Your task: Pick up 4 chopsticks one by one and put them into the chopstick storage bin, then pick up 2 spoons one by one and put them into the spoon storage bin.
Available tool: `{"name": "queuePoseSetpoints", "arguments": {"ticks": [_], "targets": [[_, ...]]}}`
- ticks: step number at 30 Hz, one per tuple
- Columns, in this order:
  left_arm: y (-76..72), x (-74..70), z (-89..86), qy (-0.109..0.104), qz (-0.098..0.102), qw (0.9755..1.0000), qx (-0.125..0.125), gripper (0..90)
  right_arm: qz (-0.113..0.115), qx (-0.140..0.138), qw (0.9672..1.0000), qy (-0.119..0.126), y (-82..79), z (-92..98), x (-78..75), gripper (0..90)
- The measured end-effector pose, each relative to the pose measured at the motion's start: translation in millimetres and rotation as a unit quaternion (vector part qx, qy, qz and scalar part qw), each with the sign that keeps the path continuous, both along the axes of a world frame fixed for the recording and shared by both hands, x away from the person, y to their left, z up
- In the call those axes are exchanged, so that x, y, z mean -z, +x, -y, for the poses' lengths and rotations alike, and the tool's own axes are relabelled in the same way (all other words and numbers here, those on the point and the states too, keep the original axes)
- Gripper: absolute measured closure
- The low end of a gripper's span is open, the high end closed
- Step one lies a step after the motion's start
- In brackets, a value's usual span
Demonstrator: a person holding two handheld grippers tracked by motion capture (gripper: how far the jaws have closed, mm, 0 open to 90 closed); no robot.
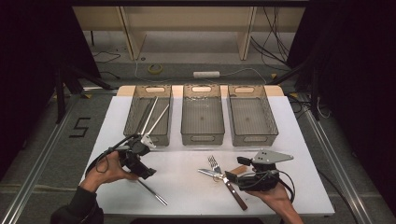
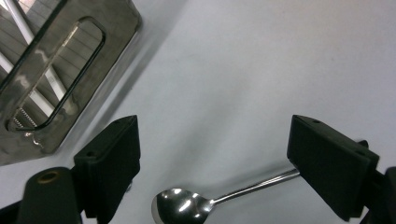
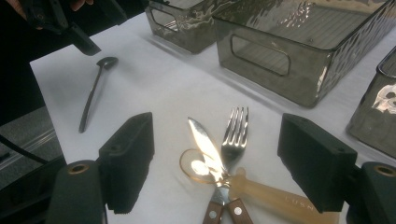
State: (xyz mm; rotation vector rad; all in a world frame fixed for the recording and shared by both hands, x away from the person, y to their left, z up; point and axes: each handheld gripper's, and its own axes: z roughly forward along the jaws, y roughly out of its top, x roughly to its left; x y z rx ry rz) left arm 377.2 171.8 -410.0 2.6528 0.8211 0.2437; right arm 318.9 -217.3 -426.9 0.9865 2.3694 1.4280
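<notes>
Left gripper view: left gripper [image 2: 212, 163] hangs with jaws wide apart, gripping nothing, over a shiny steel spoon [image 2: 187, 205] with a slim handle, lying on the white table [image 2: 243, 70] near a smoky plastic bin [image 2: 116, 28].

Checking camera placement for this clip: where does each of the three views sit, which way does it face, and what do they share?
High view: above the person's side, facing forward and down on the table; forearms, hands, both grippers show.
Left gripper view: rides the left gripper, facing down past open jaws at the spoon and a bin.
Right gripper view: rides the right gripper, looking low across the table at the knife and fork.
All three share the spoon.
</notes>
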Motion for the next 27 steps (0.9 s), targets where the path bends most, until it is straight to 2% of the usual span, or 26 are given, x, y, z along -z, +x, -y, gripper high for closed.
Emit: {"name": "queuePoseSetpoints", "arguments": {"ticks": [12,21,27], "targets": [[-9.1,10.1,0.8,0.033,-0.012,0.999,0.029,17.5,0.0,0.0,1.0,-0.001,-0.1,0.3,0.5,28.2],[-11.5,20.8,-0.6,0.067,-0.025,0.9963,0.048,17.6,0.0,0.002,1.0,-0.002,-0.9,-0.4,0.3,28.2],[-13.0,22.2,-2.4,0.07,-0.03,0.9954,0.058,18.6,-0.001,0.004,1.0,-0.001,-0.1,1.2,0.5,28.2]]}}
